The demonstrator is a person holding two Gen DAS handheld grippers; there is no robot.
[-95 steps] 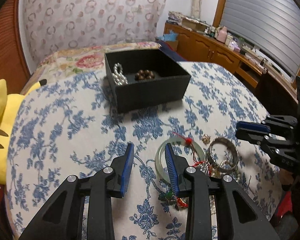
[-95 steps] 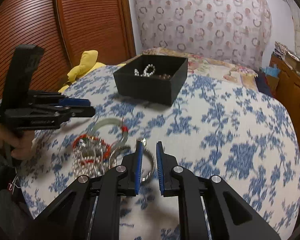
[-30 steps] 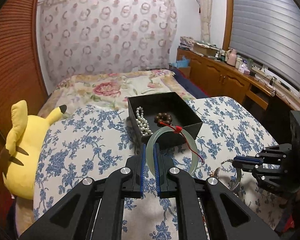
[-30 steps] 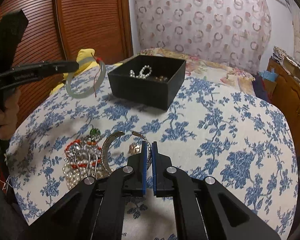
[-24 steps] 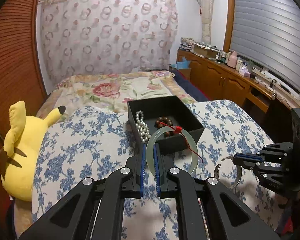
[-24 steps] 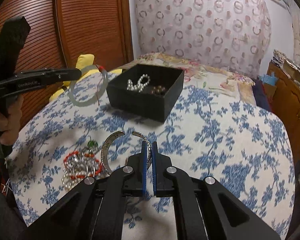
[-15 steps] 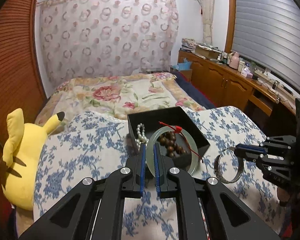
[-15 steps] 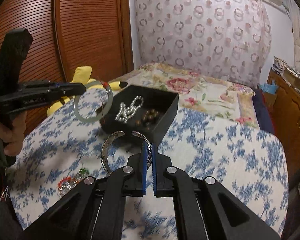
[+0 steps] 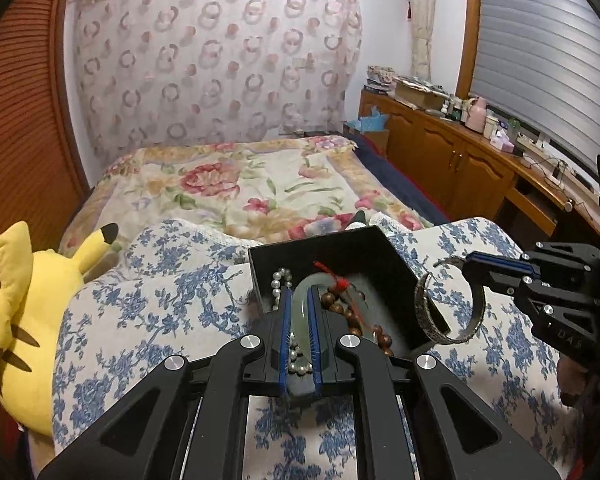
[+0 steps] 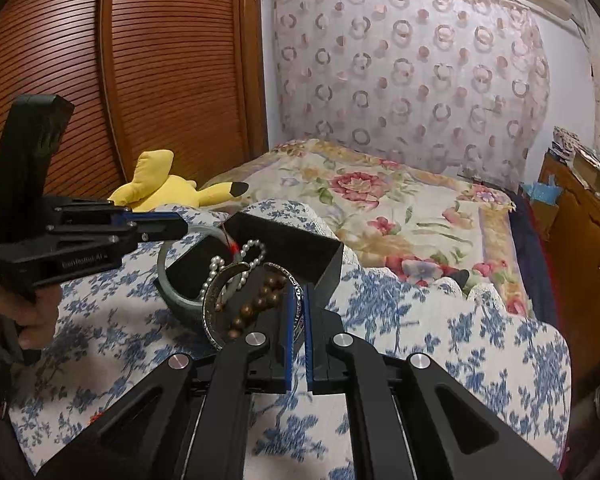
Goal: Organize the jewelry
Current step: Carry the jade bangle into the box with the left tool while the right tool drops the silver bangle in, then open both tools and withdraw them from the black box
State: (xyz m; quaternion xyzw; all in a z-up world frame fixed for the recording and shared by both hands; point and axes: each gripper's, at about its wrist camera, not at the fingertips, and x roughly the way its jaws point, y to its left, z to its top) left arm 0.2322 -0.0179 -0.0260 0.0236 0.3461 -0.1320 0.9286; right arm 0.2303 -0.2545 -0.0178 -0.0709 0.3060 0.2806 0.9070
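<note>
Left gripper (image 9: 298, 312) jaws clamp the jade bangle (image 9: 300, 320) over the black box (image 9: 364, 248); right gripper (image 10: 297, 320) jaws clamp the silver cuff (image 10: 211, 300) beside it.

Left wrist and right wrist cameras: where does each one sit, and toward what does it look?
Left wrist: sits on the left gripper, faces the black box and bed; its fingers clamp the jade bangle; right gripper enters at right.
Right wrist: sits on the right gripper, faces the box from its other side; fingers clamp the silver cuff bracelet; left gripper at left.
Shared: box, pearl strand, Pikachu plush.
</note>
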